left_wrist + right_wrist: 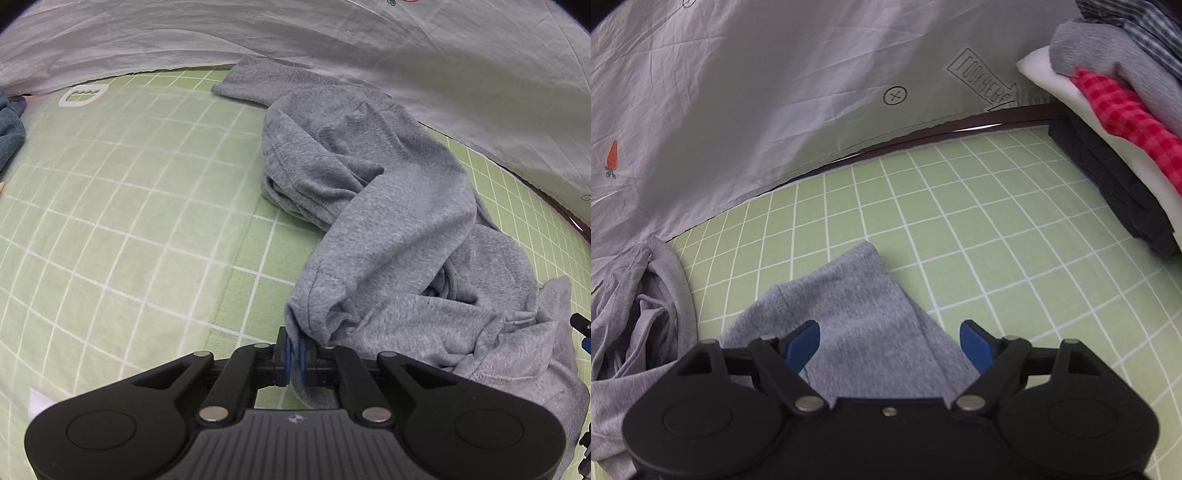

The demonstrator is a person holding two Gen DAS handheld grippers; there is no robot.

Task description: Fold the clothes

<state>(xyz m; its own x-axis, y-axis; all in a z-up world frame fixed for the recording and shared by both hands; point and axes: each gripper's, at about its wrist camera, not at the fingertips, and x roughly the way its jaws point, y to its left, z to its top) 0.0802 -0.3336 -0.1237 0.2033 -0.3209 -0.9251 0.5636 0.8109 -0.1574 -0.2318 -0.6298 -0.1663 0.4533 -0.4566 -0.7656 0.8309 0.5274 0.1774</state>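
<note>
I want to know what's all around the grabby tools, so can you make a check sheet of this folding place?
Surface: green sheet with white grid lines, mostly bare.
Job's things: crumpled grey fleece sweatshirt, not yet folded; one flat part lies under the right gripper.
Clutter: stack of clothes on white foam, with a pink checked cloth; dark blue-grey cloth at the left edge.
Grippers: left gripper shut on a sweatshirt edge; right gripper open above the grey fabric, not pinching it.
Cables: nothing seen.
Surroundings: wrinkled white sheet with small drawings behind the green one.
</note>
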